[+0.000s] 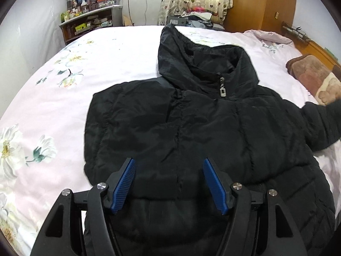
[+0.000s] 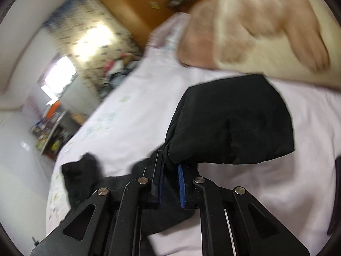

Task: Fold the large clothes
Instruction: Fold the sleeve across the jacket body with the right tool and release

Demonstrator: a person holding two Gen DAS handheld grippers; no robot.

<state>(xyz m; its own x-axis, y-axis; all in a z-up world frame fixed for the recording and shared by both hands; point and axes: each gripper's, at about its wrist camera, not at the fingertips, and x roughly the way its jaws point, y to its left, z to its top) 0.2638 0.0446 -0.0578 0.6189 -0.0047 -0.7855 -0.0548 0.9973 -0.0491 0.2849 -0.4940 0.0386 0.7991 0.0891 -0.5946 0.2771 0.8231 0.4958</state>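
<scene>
A black puffer jacket [image 1: 191, 128] with a hood lies front-up on the bed [image 1: 64, 98], zipped, its left sleeve folded across the chest. My left gripper [image 1: 169, 168] is open and empty, hovering just above the jacket's lower front. In the right wrist view, which is blurred by motion, my right gripper [image 2: 170, 170] is shut on the jacket's right sleeve [image 2: 232, 121], and the cuff end sticks out beyond the fingers above the sheet. That sleeve also shows at the right edge of the left wrist view [image 1: 319, 123].
The bed has a pale pink floral sheet. A brown and cream folded blanket [image 1: 315, 79] lies at the right by the wooden headboard [image 1: 315, 47]. A cluttered shelf [image 1: 85, 23] stands at the far left, and a wardrobe [image 1: 260, 2] and curtain stand beyond the bed.
</scene>
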